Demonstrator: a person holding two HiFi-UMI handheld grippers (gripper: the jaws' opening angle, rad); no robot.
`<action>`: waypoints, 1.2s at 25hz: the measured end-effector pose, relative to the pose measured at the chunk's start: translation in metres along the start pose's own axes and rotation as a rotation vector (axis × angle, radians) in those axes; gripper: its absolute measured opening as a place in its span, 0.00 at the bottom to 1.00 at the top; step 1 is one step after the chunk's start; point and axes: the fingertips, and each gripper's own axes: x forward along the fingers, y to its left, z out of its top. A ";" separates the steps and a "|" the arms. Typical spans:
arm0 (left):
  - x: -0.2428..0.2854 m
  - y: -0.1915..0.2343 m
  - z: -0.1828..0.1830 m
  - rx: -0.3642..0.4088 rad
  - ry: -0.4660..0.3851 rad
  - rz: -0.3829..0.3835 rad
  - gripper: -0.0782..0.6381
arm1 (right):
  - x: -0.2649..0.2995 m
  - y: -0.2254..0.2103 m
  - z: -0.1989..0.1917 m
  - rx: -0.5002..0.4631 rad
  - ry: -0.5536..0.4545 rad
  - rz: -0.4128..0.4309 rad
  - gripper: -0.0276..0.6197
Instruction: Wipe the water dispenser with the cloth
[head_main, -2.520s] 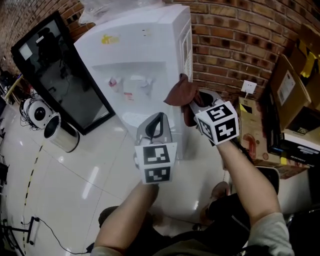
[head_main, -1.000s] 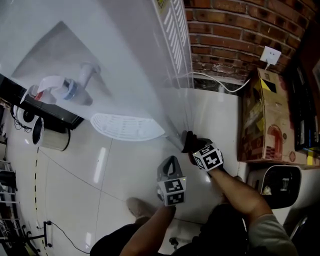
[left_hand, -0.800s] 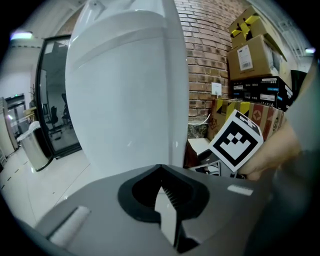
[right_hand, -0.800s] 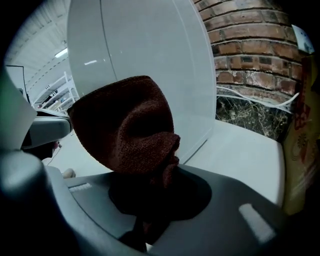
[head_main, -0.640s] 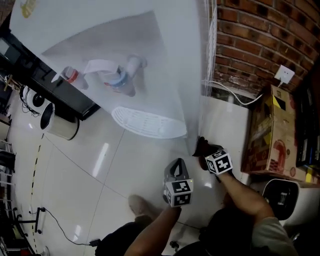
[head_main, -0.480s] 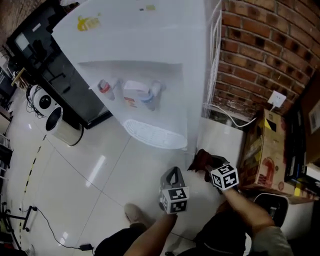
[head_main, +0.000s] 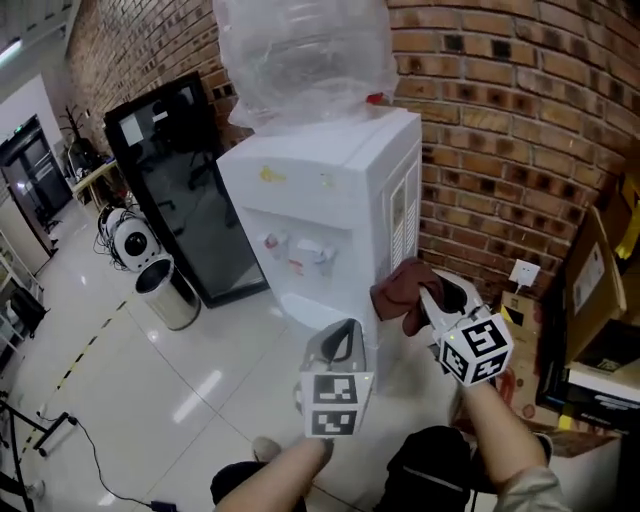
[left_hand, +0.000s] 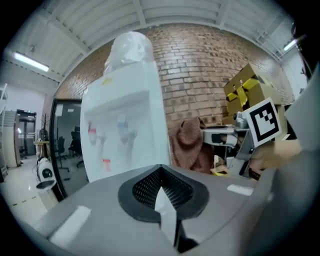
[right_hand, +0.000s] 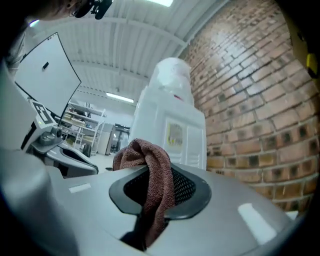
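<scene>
The white water dispenser (head_main: 330, 210) stands against the brick wall with a clear bottle (head_main: 305, 55) on top. My right gripper (head_main: 425, 300) is shut on a brown cloth (head_main: 400, 290), which hangs just off the dispenser's right side panel. In the right gripper view the cloth (right_hand: 150, 170) drapes over the jaw tips, with the dispenser (right_hand: 175, 125) ahead. My left gripper (head_main: 343, 330) is shut and holds nothing, and it sits below the tap recess. The left gripper view shows the dispenser's front (left_hand: 125, 125) and the cloth (left_hand: 190, 145) to its right.
A black glass-door cabinet (head_main: 185, 190) stands left of the dispenser, with a steel bin (head_main: 168, 293) and a round white device (head_main: 130, 243) in front of it. Cardboard boxes (head_main: 590, 290) crowd the right side, and a wall socket (head_main: 522, 272) sits low on the brick wall (head_main: 520, 130).
Both grippers have risen from near the floor at the dispenser's base to the height of its upper body. The head view has swung up. The cloth is still in the right gripper.
</scene>
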 end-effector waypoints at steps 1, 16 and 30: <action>-0.006 -0.003 0.030 0.018 -0.040 -0.003 0.11 | 0.001 -0.005 0.027 -0.022 -0.041 -0.008 0.17; -0.031 0.036 0.249 0.085 -0.268 0.161 0.11 | 0.114 -0.045 0.239 -0.275 -0.077 -0.033 0.17; 0.002 0.007 0.136 0.050 -0.162 0.084 0.11 | 0.091 -0.054 0.121 -0.197 0.003 -0.090 0.17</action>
